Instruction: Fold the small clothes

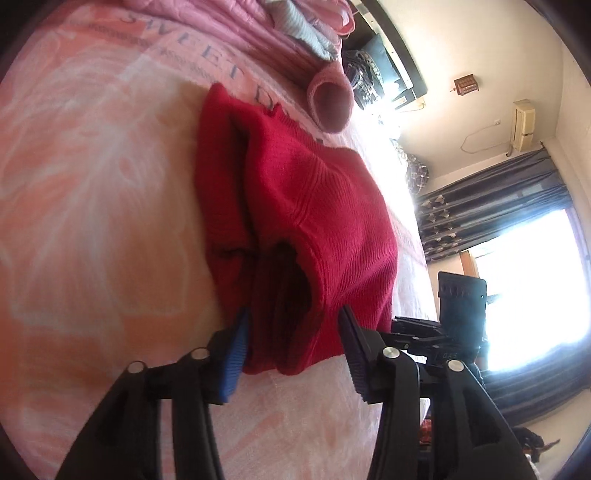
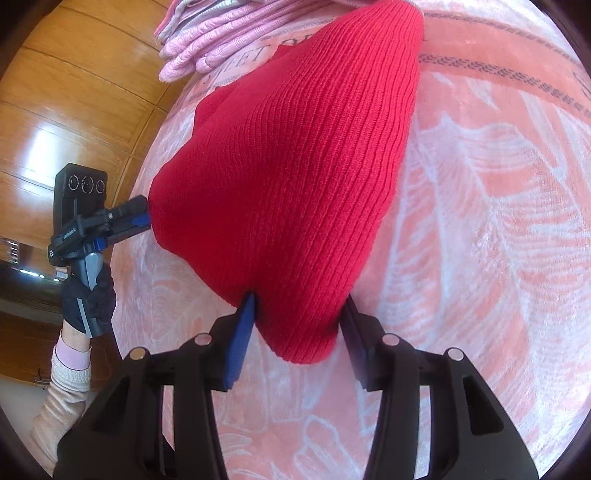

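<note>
A red ribbed knit sweater (image 1: 314, 192) lies partly folded on a pink patterned bedspread (image 1: 92, 184). My left gripper (image 1: 291, 321) is shut on its near edge, thick fabric filling the gap between the blue pads. In the right wrist view the sweater (image 2: 295, 166) rises tent-like off the bedspread (image 2: 480, 258), one corner bunched in my right gripper (image 2: 299, 306), which is shut on it. The left gripper (image 2: 146, 218) holds another corner at the left, gripped by a gloved hand (image 2: 88, 295). The right gripper (image 1: 402, 325) shows at the sweater's right edge.
A pink quilt (image 1: 240, 29) is piled at the far end of the bed, with a rolled pink piece (image 1: 330, 99) beside it. Dark curtains (image 1: 498, 206) and a bright window stand right. A wooden wardrobe (image 2: 74, 92) lines the bed's left side.
</note>
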Action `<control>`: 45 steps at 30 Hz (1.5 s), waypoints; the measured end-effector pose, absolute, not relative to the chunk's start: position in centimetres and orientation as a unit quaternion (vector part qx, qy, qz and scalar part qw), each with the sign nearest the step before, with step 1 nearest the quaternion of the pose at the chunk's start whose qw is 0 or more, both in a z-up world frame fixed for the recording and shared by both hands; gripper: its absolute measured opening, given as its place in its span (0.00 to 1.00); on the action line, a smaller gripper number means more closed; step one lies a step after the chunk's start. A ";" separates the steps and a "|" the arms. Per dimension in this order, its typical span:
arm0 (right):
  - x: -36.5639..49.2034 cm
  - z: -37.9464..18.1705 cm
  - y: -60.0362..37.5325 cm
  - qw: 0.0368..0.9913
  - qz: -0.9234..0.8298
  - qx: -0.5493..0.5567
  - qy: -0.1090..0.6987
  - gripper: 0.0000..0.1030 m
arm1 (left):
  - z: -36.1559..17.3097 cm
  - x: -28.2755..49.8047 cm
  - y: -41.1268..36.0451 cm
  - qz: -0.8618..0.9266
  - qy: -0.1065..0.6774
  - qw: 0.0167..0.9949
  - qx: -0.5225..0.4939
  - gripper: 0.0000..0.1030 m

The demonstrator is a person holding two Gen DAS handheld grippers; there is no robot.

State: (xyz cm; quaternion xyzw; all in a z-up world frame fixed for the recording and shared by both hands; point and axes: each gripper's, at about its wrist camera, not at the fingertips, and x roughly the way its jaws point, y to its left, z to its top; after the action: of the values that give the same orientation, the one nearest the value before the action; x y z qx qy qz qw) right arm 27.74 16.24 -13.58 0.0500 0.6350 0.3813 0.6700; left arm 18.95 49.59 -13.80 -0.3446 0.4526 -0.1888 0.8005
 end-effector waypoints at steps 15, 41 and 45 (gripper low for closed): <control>28.0 -13.9 16.1 0.664 0.394 0.054 0.633 0.49 | -13.8 30.9 49.5 -0.085 0.438 0.831 -0.333 0.59; 28.1 -13.6 16.5 0.655 0.398 0.083 0.637 0.57 | -14.3 27.8 52.1 -0.066 0.389 0.858 -0.328 0.45; 28.5 -13.2 15.1 0.640 0.407 0.136 0.637 0.57 | -12.6 23.7 50.9 -0.070 0.383 0.862 -0.323 0.49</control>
State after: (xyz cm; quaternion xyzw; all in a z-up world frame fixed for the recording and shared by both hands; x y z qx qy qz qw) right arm 28.53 15.15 -13.17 0.1356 0.6372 0.4067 0.6405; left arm 23.71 50.88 -12.64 -0.3235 0.3833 -0.0704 0.8623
